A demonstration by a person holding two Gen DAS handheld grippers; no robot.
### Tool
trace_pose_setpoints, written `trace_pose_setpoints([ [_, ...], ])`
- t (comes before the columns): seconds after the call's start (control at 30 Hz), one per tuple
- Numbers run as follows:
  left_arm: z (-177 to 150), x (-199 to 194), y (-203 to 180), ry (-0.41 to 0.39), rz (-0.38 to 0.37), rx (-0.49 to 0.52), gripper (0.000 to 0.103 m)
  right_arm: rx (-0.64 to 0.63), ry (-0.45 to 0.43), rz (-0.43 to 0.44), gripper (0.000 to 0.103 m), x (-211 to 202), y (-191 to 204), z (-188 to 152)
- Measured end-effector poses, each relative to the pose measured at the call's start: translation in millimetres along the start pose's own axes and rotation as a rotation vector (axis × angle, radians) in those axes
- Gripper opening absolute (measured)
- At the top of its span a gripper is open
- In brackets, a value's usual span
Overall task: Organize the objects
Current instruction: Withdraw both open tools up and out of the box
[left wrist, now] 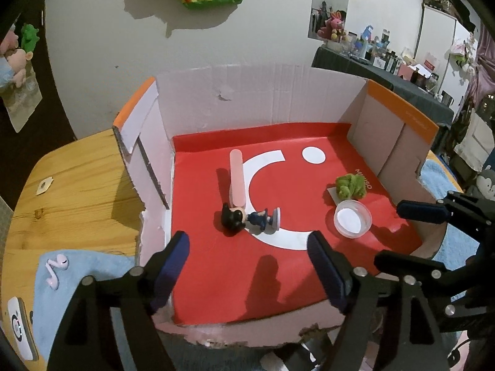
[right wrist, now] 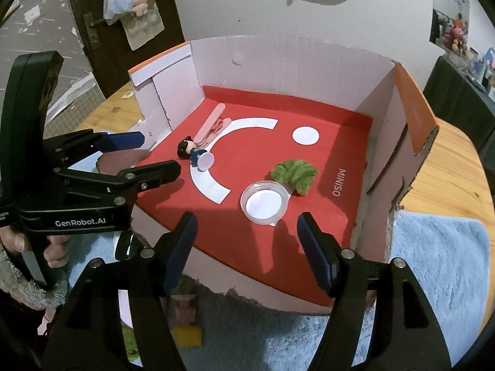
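You see a little doll point(left wrist: 247, 218) lying flat, a pink clip point(left wrist: 237, 179), a green fuzzy thing point(left wrist: 351, 185) and a clear round lid point(left wrist: 352, 219) in the box point(left wrist: 247, 99).

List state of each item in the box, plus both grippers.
Left gripper: open, empty, over the box's near edge.
Right gripper: open, empty, just short of the dish.
Figurine: lying on its side.
Pink clip: lying flat by the figurine's head.
Dish: upright, no lid, on the red liner.
Green tuft: behind the dish, touching it.
Box: open-topped, front wall torn low.
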State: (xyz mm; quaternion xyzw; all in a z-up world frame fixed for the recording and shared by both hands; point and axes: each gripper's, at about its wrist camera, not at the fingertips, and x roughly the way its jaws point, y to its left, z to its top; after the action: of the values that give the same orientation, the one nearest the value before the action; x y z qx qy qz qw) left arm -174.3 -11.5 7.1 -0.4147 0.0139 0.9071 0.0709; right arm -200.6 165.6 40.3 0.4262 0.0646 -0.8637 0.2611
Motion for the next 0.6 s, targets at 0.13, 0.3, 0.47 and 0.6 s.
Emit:
trace_pose_setpoints([
  [0.13,-2.6,-6.2,0.0,-0.008,-0.002,-0.004,0.083,0.001,-0.010,-0.004,0.073,-5.0,0.6,-2.6],
  [0.3,-4.1,-14.0,0.4,-0.023,0.003,-0.005,0.089,-0.001,-0.024,-0.007,0.074,-10.2,2.1,-3.2],
  [0.47,-6.1,-23.8,0.4,-0.046,0.017,0.000,0.093,-0.002,-0.042,-0.012,0.080,-16.3,4.0,-4.2],
  [0.6,-8.7,-29.5,-0.2,-0.066,0.027,0.001,0.097,0.000,-0.050,-0.015,0.080,-19.4,4.6,-5.1],
])
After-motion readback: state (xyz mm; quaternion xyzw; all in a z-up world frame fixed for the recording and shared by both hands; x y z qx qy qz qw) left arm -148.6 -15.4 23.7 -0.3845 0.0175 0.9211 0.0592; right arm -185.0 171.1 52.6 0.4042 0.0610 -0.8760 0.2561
